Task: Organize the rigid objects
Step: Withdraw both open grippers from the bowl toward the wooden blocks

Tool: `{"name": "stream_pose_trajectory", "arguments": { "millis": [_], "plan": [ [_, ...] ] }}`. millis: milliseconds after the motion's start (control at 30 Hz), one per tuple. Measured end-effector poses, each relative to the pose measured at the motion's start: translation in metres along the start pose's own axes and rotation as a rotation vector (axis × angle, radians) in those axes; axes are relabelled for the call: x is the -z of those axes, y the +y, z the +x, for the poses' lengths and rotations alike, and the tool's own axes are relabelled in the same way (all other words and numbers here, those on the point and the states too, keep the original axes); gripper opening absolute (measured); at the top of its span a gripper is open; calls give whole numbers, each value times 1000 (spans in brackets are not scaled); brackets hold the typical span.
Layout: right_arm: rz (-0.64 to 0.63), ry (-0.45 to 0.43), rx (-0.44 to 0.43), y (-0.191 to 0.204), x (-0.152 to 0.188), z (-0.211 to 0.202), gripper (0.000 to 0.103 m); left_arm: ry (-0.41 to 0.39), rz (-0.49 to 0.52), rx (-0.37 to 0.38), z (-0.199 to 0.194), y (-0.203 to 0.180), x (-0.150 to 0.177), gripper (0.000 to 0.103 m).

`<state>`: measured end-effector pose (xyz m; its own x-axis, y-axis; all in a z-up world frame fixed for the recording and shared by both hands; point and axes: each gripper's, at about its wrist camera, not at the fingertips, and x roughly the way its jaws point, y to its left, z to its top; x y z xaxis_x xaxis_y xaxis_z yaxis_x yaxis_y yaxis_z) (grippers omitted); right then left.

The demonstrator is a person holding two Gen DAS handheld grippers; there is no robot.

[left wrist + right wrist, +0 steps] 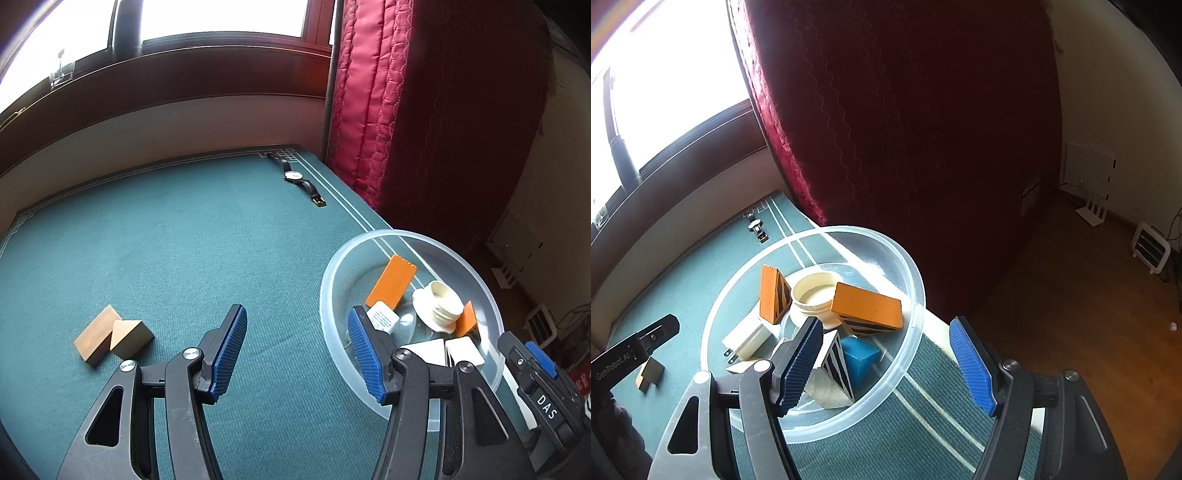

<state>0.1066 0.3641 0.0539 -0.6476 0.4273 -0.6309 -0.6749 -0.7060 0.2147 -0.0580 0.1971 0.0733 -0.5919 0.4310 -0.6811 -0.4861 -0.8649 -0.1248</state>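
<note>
On the green table mat point(184, 240), left wrist view: left gripper point(297, 352) hovers with jaws spread wide, nothing between the blue pads point(231, 350). Two wooden blocks point(112, 334) lie touching each other at 9 o'clock from the pads, well apart from them. A wristwatch point(295, 176) lies flat at 12 o'clock near the far mat corner. Clear plastic bowl point(332, 266) sits at 3 o'clock, at the mat's right edge; the right pad overlaps its near-left rim in the frame, contact unclear. Inside it: orange block point(392, 282) leaning, white jar lid point(439, 304), second orange piece point(467, 318) touching the lid, white plug adapter point(382, 318), white blocks point(463, 350) near the front wall. Red quilted curtain point(424, 110) hangs behind the bowl.

Right wrist view: right gripper point(886, 363) also spread wide, empty. Its left finger sits over the bowl point(912, 280) interior, its right finger outside the rim at 3 o'clock. Bowl contents from this side: orange block point(868, 304) resting against the lid point(812, 291), orange wedge point(770, 293) upright at 10 o'clock, adapter point(746, 341) with prongs pointing at 8 o'clock, blue block point(858, 356) at 6 o'clock, striped white wedge point(836, 363) just beside it. The wooden blocks point(650, 374) show at 9 o'clock outside the bowl, partly hidden by the left gripper's point(639, 349) body. Watch point(755, 225) at 11 o'clock.
</note>
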Motion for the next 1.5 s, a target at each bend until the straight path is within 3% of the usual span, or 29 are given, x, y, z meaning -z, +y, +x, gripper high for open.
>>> {"name": "stream_pose_trajectory", "arguments": {
  "millis": [1000, 1133, 1200, 1500],
  "plan": [
    [-151, 11, -120, 66, 15, -21, 75, -20, -169, -193, -32, 112, 15, 58],
    [-200, 28, -165, 84, 21, -22, 77, -28, -194, -250, -33, 130, 17, 58],
    [-230, 29, -194, 95, 24, -23, 87, -31, -219, -263, -35, 141, 17, 58],
    [-394, 91, -339, 150, 45, -18, 89, -6, -300, -340, -34, 181, 24, 58]
  ]
}}
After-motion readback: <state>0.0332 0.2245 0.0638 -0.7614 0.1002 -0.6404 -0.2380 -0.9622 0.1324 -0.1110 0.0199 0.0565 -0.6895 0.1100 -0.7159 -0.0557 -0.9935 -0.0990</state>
